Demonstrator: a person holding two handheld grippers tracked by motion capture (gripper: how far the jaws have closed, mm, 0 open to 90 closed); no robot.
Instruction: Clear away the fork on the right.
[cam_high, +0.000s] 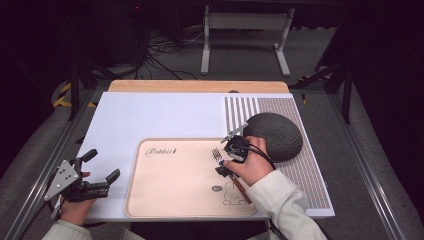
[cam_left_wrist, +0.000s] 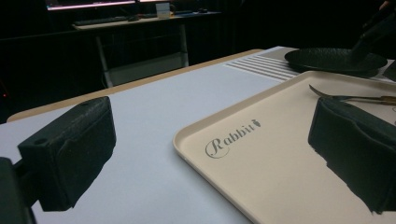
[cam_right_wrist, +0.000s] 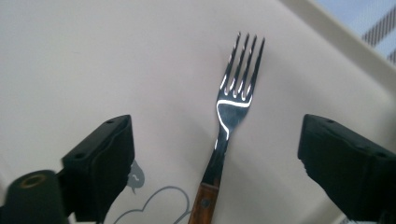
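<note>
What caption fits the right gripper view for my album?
Open tongs straddle a wooden-handled fork lying on the cream tray.

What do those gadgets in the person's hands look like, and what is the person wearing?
Each hand holds a black two-jaw gripper. The left gripper carries a grey three-cornered plate dotted with small holes. The right gripper has a black cable looping over the hand. Up close, the chunky black jaw pads show small round holes. The person wears pale cream long sleeves.

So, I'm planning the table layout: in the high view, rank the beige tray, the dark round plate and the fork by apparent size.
Largest to smallest:
1. beige tray
2. dark round plate
3. fork, partly hidden under the right hand.
</note>
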